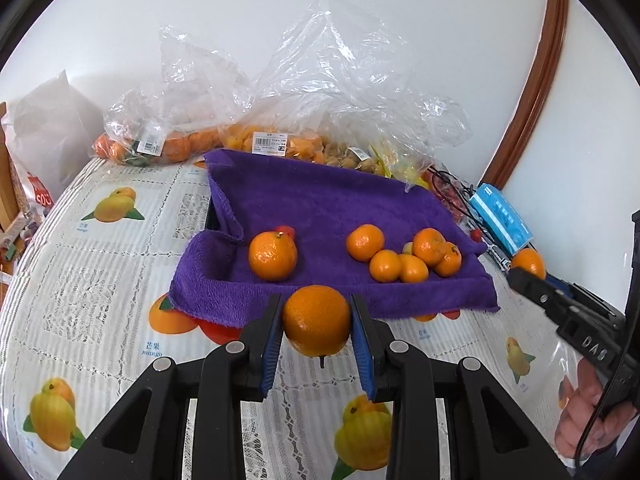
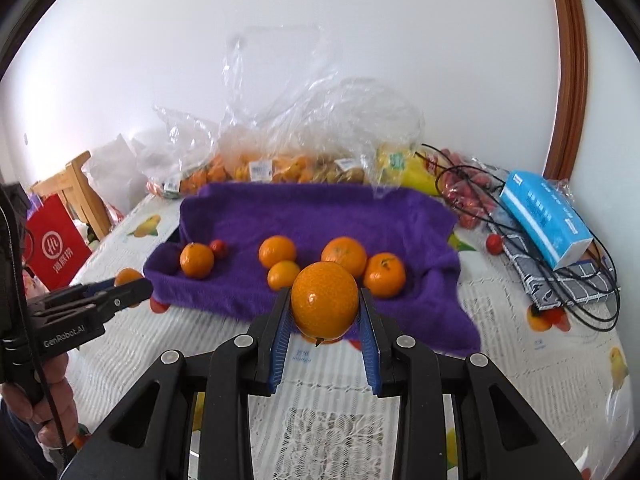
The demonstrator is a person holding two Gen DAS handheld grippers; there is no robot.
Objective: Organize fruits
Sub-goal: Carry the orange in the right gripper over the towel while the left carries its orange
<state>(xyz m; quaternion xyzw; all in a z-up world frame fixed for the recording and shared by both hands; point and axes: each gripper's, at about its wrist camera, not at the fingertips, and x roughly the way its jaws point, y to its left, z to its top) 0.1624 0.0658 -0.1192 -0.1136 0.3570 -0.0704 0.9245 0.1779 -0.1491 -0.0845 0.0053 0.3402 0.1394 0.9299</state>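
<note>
While sorting is judged partly done, stock is taken left to right:
Bags at the back: fruit bags (image 1: 256, 136) are left unemptied.
Purple towel (image 1: 320, 204): seven oranges are already laid.
Left gripper (image 1: 316, 320): clamped on a mandarin (image 1: 316, 318), held before the towel.
Right gripper (image 2: 324, 304): clamped on another orange (image 2: 324, 300), not yet placed.

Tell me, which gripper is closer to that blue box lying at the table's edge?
Right. The right gripper, clamping an orange, hangs before the purple towel's middle, on the blue box's side. The left gripper, holding its own orange, sits off the towel's far corner.
</note>
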